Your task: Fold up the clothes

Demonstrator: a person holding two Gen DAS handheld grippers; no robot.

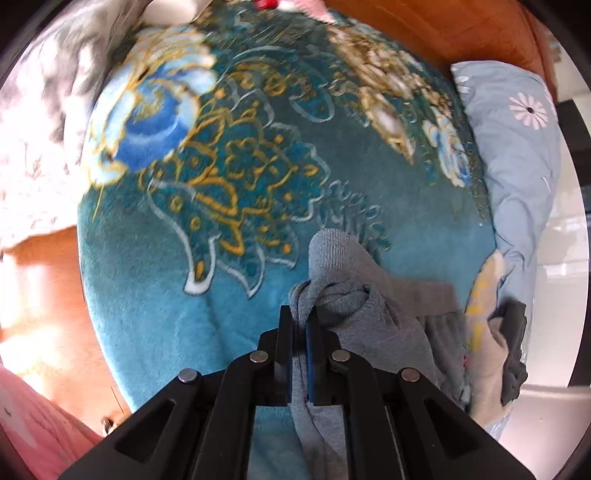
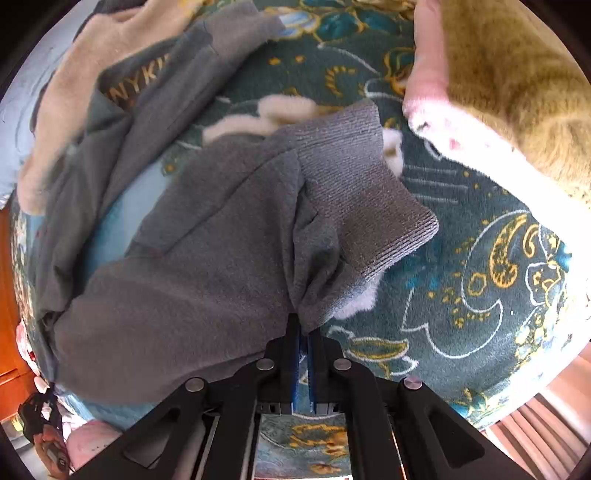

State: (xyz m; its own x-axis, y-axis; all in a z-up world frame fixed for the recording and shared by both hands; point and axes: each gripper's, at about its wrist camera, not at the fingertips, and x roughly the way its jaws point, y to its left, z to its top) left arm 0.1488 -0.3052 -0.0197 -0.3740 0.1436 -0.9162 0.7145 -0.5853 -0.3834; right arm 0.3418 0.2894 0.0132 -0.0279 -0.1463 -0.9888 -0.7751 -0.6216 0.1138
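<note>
A grey sweatshirt (image 2: 192, 266) with ribbed cuffs lies bunched on a teal floral blanket (image 1: 207, 266). My left gripper (image 1: 300, 321) is shut on a gathered fold of the grey sweatshirt (image 1: 343, 295), and cloth runs down between its jaws. My right gripper (image 2: 305, 332) is shut on the sweatshirt's edge just below a ribbed cuff (image 2: 362, 199). The garment spreads to the left of the right gripper. A dark panel with gold lettering (image 2: 144, 81) shows at its far end.
A beige garment (image 2: 110, 33) and other clothes (image 1: 495, 343) lie beyond the sweatshirt. A light blue daisy pillow (image 1: 517, 140) sits at the right. A yellow and pink fleece blanket (image 2: 509, 85) lies at the upper right. Orange wood (image 1: 424, 26) borders the bed.
</note>
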